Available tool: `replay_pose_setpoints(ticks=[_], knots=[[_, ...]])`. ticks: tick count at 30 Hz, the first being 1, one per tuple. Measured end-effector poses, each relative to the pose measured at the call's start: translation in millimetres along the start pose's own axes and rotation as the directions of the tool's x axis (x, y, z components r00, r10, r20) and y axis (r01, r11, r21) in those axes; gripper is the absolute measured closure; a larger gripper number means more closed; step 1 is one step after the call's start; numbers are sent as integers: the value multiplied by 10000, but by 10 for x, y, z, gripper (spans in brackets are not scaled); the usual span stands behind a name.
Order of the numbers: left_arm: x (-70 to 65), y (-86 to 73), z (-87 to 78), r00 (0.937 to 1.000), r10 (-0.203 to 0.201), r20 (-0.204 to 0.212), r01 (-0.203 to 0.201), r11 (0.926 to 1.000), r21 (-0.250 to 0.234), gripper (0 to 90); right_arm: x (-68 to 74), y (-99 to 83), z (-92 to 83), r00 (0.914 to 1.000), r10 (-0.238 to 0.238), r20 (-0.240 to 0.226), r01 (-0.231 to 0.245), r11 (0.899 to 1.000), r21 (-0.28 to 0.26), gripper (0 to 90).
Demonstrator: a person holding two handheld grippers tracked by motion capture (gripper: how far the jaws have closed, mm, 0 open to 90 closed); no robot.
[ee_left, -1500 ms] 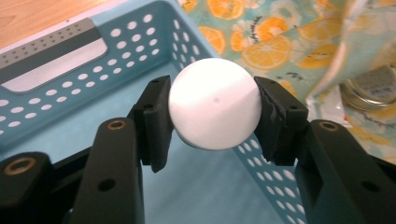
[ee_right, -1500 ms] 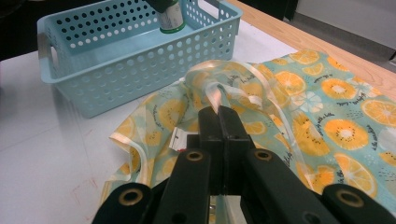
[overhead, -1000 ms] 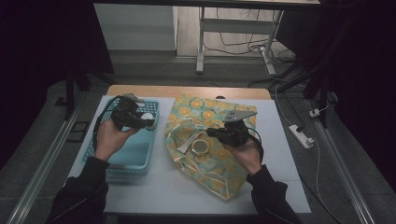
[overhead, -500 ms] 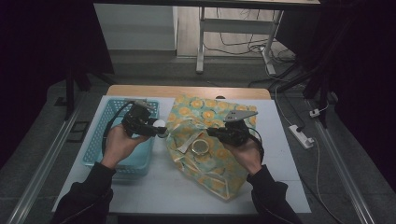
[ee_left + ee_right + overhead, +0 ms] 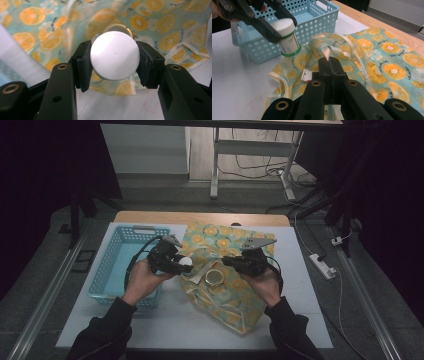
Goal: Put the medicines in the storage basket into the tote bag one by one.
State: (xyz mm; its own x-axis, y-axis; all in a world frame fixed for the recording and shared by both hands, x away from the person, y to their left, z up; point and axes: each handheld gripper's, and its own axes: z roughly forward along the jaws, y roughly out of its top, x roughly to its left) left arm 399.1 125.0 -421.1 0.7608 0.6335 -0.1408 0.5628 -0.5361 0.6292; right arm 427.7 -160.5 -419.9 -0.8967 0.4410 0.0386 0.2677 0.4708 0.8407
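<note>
— So, what do you have in your left gripper (image 5: 186,264) at this moment?

— I hold a white bottle (image 5: 114,59) between its two jaws. From the left gripper view I look at the round white cap, and the pads press on both sides of it. From the right gripper view I see the bottle (image 5: 287,36) has a white body with a green band near the bottom, and it hangs tilted.

— Where is the bottle over the table?

— It is above the left edge of the fruit-print bag (image 5: 225,270), just beside the blue basket (image 5: 112,265). The bag lies on the white table (image 5: 165,320) and has orange slices printed on it. The basket stands to the left of the bag.

— And your right gripper (image 5: 227,261)?

— Its jaws are clenched together. In the right gripper view a thin clear strip of the bag's plastic edge (image 5: 325,53) sits between the tips, so I am pinching it and lifting this edge a little.

— Is something already on the bag?

— Yes, a round thing with a gold rim (image 5: 215,277) is lying there, between my two grippers. I cannot tell what it is exactly.
</note>
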Motion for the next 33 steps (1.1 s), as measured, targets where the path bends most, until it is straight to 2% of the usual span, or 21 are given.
replay_pose_setpoints(ticks=[9, 19, 33], knots=[[-115, 137, 228, 9988, 452, 167, -456, 9987, 242, 504, 0, 4, -7, 10000, -14, -2, 14, 10000, -20, 900], [-190, 282, 449, 9971, 669, 367, -682, 9971, 342, 504, -1, 4, -10, 10000, -15, -1, 15, 10000, -31, 900], [-168, 391, 715, 9970, 692, 337, -709, 9961, 520, 503, -13, 2, -18, 10000, 45, -41, -45, 10000, -75, 900]])
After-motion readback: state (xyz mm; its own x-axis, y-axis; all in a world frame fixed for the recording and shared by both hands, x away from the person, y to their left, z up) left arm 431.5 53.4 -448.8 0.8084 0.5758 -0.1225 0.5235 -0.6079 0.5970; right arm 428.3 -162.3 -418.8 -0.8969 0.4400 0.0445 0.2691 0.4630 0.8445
